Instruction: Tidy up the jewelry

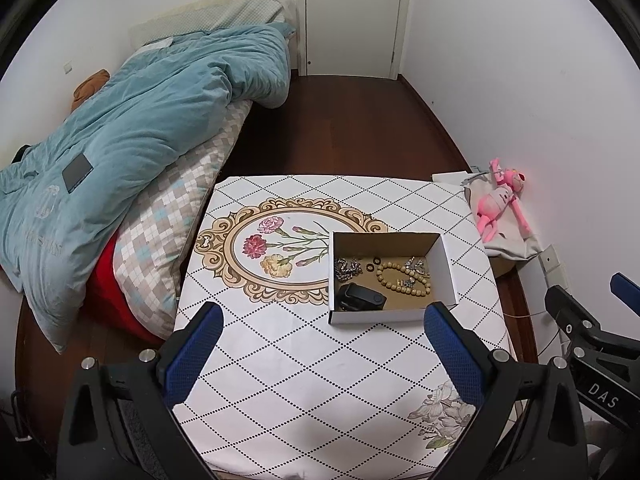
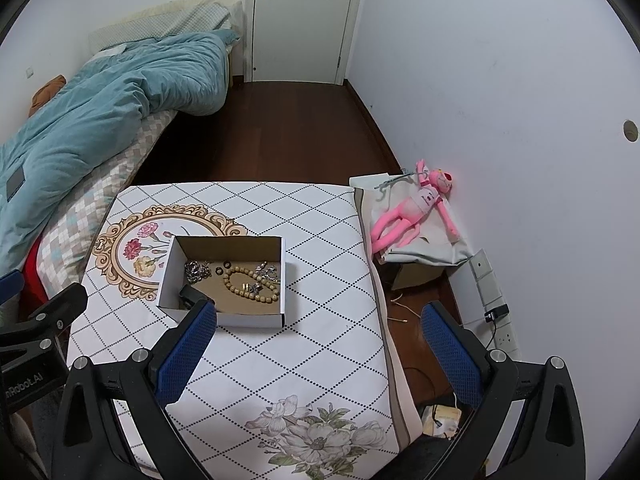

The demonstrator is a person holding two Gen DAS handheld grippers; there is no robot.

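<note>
A white cardboard box (image 1: 448,268) stands open on the table (image 1: 304,360) with a white diamond-pattern cloth. Inside lie a tan bead bracelet (image 1: 402,278), a silver chain (image 1: 347,269), two small dark rings (image 1: 372,264), small silver pieces (image 1: 416,268) and a black case (image 1: 362,298). The box also shows in the right wrist view (image 2: 168,276), with the bead bracelet (image 2: 250,286) and chain (image 2: 195,270). My left gripper (image 1: 323,354) is open and empty, in front of the box. My right gripper (image 2: 318,354) is open and empty, over the table's right edge.
A bed with a teal quilt (image 1: 132,132) and a checked pillow (image 1: 168,232) lies left of the table. A pink plush toy (image 2: 416,212) rests on a grey bag by the right wall. Dark wood floor (image 1: 344,128) and a white door (image 1: 352,16) lie beyond.
</note>
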